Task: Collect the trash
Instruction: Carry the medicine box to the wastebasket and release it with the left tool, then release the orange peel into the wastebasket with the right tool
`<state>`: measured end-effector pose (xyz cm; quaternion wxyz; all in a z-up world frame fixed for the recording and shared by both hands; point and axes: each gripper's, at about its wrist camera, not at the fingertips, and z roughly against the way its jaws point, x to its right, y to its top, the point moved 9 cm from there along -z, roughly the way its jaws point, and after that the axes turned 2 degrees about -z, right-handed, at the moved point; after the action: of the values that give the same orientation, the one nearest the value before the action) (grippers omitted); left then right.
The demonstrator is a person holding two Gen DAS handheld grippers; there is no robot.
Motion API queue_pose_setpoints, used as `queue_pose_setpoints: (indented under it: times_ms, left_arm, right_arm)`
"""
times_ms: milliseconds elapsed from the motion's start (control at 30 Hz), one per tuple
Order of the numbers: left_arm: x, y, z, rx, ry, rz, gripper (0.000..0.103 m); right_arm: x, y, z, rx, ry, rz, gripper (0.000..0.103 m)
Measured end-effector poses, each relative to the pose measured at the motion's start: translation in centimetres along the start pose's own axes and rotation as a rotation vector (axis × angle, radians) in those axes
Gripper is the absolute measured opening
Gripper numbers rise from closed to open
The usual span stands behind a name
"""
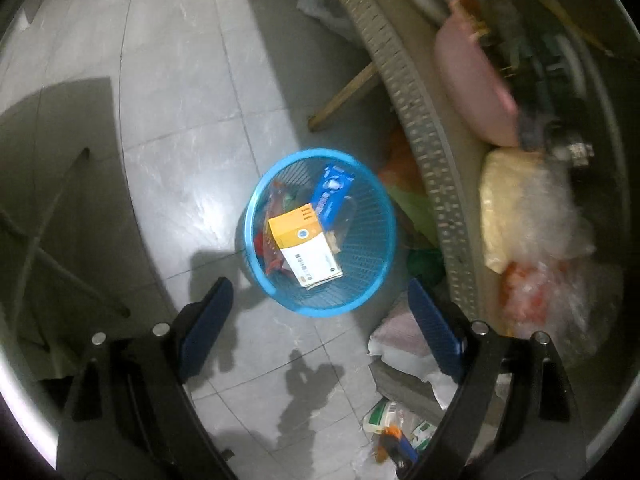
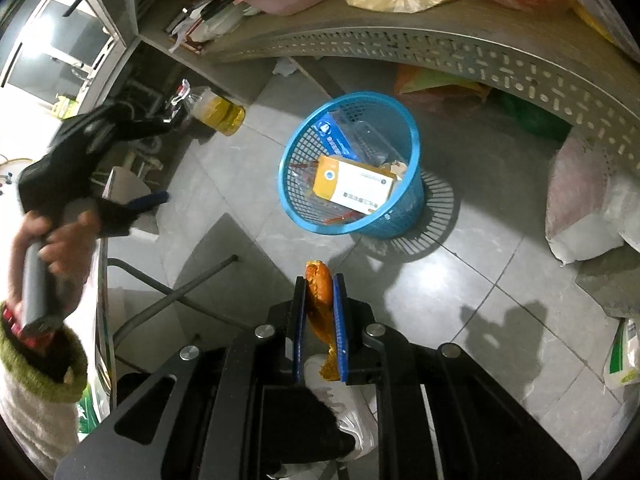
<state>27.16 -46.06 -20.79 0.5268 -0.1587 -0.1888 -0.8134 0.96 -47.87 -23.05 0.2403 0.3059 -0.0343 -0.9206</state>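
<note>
Right claw (image 2: 320,280) grips an orange peel (image 2: 320,292) lengthwise, tip toward the basket (image 2: 400,216); left claw (image 1: 320,304) gapes empty, right view alone showing the peel.

one blue basket (image 1: 362,216) stood on the floor, and in it lay two boxes: one yellow-and-white box (image 1: 305,246) and one blue box (image 1: 331,196), with red wrappers under them too tangled to count. two grippers were in view, the left gripper (image 1: 320,312) and the right gripper (image 2: 320,292), with one orange peel (image 2: 320,284) between the right one's pads. one oil bottle (image 2: 218,114) stood by the wall.
</note>
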Motion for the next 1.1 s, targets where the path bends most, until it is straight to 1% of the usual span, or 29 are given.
queue_pose_setpoints:
  times_ms: [67, 133, 200, 300, 367, 433, 533, 600, 633, 667, 700, 767, 800, 933, 1033, 1100]
  left_arm:
    - [0.2, -0.5, 2.1, 0.023, -0.007, -0.022, 0.085]
    - [0.2, -1.0, 4.7, 0.052, -0.03, -0.04, 0.085]
    - [0.1, -1.9, 7.9, 0.092, -0.058, -0.062, 0.085]
    - [-0.3, -3.7, 12.6, 0.166, -0.114, -0.084, 0.085]
    - [-1.1, -5.5, 15.5, 0.21, -0.134, -0.103, 0.085]
    - [-2.3, -7.3, 18.1, 0.254, -0.132, -0.127, 0.085]
    - [-4.4, -9.2, 20.3, 0.292, -0.111, -0.12, 0.085]
    - [-6.0, -10.8, 21.7, 0.316, -0.103, -0.117, 0.085]
    - [-6.8, -11.3, 22.1, 0.324, -0.104, -0.121, 0.085]
    - [-7.3, -12.0, 22.6, 0.332, -0.109, -0.129, 0.085]
    - [-7.8, -12.4, 22.9, 0.334, -0.11, -0.133, 0.085]
    - [-9.4, -13.3, 23.7, 0.343, -0.112, -0.143, 0.085]
    - [-10.3, -13.7, 24.0, 0.352, -0.095, -0.142, 0.085]
    - [-13.3, -14.9, 24.9, 0.379, -0.059, -0.15, 0.085]
    - [-14.6, -15.8, 25.9, 0.399, -0.06, -0.163, 0.085]
    - [-15.2, -16.5, 27.0, 0.423, -0.06, -0.176, 0.085]
  right_arm:
    - [-0.6, 0.3, -0.3, 0.0, 0.0, 0.014, 0.013]
    - [-1.3, 0.7, -0.5, 0.002, -0.002, 0.033, 0.013]
    - [-2.1, 1.5, -1.1, 0.006, 0.0, 0.058, 0.013]
    - [-3.0, 2.9, -2.2, 0.014, -0.034, 0.107, 0.013]
    - [-3.5, 4.5, -3.7, 0.018, -0.077, 0.15, 0.013]
    - [-4.0, 6.4, -5.3, 0.026, -0.115, 0.18, 0.013]
    - [-4.5, 10.2, -7.5, 0.077, -0.233, 0.237, 0.017]
    - [-4.6, 12.4, -9.1, 0.091, -0.305, 0.263, 0.029]
    - [-4.5, 13.4, -9.6, 0.097, -0.338, 0.267, 0.038]
    - [-4.5, 14.0, -9.7, 0.11, -0.363, 0.27, 0.041]
    - [-4.7, 14.4, -9.6, 0.123, -0.38, 0.275, 0.042]
    - [-5.2, 14.6, -8.9, 0.144, -0.379, 0.279, 0.05]
    - [-5.4, 14.4, -8.5, 0.157, -0.378, 0.281, 0.052]
    - [-6.4, 12.3, -6.0, 0.188, -0.362, 0.301, 0.052]
    - [-8.2, 10.4, -3.8, 0.201, -0.309, 0.31, 0.052]
    - [-10.1, 8.9, -1.9, 0.204, -0.263, 0.33, 0.052]
